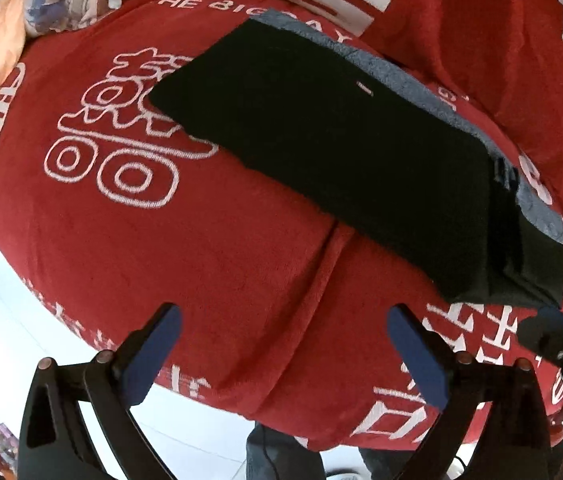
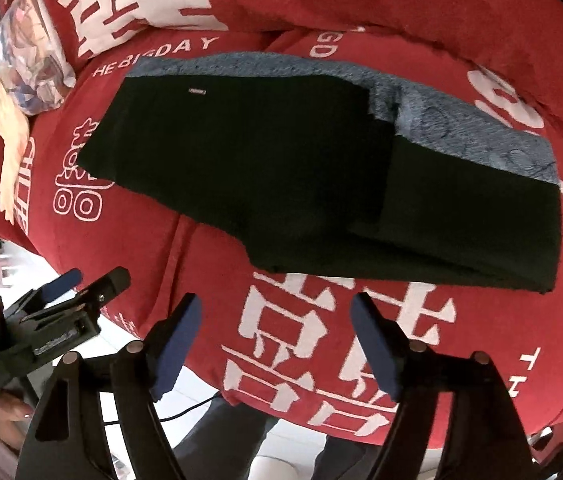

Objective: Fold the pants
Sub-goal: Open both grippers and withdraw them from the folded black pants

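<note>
On the red bed cover [image 2: 209, 280] ahead of us the black pants [image 2: 281, 168] lie flat, long axis left-to-right, nearer our right gripper [image 2: 277, 340]; left gripper [image 1: 285, 352] hovers too, both pairs of fingers apart and empty.

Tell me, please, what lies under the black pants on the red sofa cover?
Under the black pants lies a blue-grey textured cloth, showing along their far edge and right end, on the red cover. How far it extends beneath them is hidden.
</note>
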Available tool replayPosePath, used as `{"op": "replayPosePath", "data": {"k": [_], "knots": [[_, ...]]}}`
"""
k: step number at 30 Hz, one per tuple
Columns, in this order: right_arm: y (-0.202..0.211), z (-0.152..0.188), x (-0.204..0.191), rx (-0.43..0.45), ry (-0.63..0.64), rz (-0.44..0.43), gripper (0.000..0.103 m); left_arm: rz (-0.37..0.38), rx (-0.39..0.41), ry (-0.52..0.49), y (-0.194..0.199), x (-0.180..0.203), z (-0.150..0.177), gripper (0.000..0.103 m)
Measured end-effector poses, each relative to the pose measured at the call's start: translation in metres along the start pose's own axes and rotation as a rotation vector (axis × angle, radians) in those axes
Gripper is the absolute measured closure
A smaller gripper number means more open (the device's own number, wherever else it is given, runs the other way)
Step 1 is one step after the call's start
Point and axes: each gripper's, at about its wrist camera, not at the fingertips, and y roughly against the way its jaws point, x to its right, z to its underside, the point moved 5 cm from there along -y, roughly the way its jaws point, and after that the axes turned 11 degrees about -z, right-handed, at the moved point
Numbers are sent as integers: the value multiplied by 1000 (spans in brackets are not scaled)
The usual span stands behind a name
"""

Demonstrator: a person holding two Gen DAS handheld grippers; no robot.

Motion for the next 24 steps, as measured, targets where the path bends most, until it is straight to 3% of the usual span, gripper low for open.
{"op": "replayPosePath", "data": {"k": [4,9,14,24], "knots": [[-7,0,-4,-7,2,-7,23,-1,-5,-7,-4,1,-6,0],[-11,-4,-2,-2,-5,-9,14,-12,-20,-5,-7,4,-11,0],[-17,-7,5,-27,-2,28,14,-42,-41,-10,-17,6,-15,0],[-29,-4,16,-59,-39,-5,14,-40,-74,4,-27,10,-21,0]]}}
